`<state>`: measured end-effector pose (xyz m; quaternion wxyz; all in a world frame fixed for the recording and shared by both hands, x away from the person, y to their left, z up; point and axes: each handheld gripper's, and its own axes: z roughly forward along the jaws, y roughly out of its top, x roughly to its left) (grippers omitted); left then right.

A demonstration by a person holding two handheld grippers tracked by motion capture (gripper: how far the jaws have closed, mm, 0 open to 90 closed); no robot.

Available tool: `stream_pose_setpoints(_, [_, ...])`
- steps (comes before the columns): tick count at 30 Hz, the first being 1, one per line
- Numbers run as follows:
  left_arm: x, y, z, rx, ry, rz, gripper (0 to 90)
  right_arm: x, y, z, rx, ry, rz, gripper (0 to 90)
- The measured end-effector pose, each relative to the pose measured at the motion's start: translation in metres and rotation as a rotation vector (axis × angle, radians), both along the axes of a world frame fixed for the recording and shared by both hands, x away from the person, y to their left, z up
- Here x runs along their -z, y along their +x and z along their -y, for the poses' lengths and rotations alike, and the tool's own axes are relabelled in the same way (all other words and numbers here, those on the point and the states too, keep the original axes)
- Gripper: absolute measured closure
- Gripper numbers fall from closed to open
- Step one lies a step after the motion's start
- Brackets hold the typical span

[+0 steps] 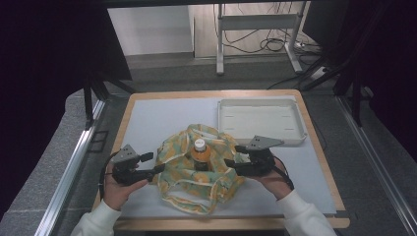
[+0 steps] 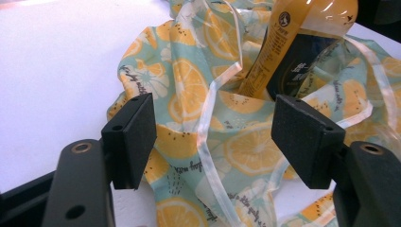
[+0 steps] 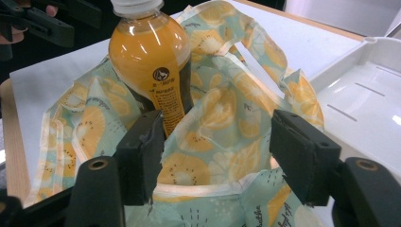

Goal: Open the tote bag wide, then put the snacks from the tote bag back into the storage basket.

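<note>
Orange juice bottle [image 1: 199, 153] upright in lemon-print cloth bag [image 1: 183, 178], white tray [image 1: 260, 140] empty.

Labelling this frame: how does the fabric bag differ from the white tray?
The fabric bag is soft and crumpled, printed with orange slices on pale green; the white tray is rigid, plain and square-edged. The bag holds an upright orange drink bottle; the tray holds nothing. The bag lies between the open left gripper and the open right gripper; the tray sits beyond them, toward the far right. Both rest on the table's white mat.
</note>
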<state>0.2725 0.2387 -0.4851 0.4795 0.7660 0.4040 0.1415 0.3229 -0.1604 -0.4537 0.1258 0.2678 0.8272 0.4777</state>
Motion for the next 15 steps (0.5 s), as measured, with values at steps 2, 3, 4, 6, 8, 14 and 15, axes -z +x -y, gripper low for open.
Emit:
stream_pose_setpoints(2, [0.0006,0.0006,0.0004,0.002,0.001,-0.002,31.7,-0.0013,-0.0008,-0.0006,0.001,-0.003,0.003,34.6])
stream_pose_setpoints(3, [0.0007,0.0006,0.0005,0.003,0.001,0.000,31.6,-0.0018,-0.0008,-0.0012,-0.001,-0.005,0.006,34.3])
stream_pose_setpoints(4, [0.0007,0.0006,0.0004,0.004,0.001,0.002,31.6,-0.0021,-0.0010,-0.0016,0.000,-0.006,0.006,34.1])
stream_pose_setpoints(6, [0.0005,0.0005,-0.0005,0.005,0.002,0.006,31.6,-0.0024,-0.0006,-0.0028,-0.001,-0.006,0.008,33.7])
stream_pose_setpoints(8, [0.0005,0.0006,-0.0017,-0.001,0.001,0.009,31.7,-0.0020,0.0007,-0.0037,-0.003,-0.006,0.007,33.2])
stream_pose_setpoints(14, [0.0015,0.0025,-0.0036,-0.013,0.005,0.011,31.8,-0.0014,0.0010,-0.0090,-0.014,-0.008,0.004,30.4])
stream_pose_setpoints(15, [0.0018,0.0027,-0.0038,-0.015,0.006,0.011,31.8,-0.0017,0.0009,-0.0099,-0.014,-0.007,0.003,29.8])
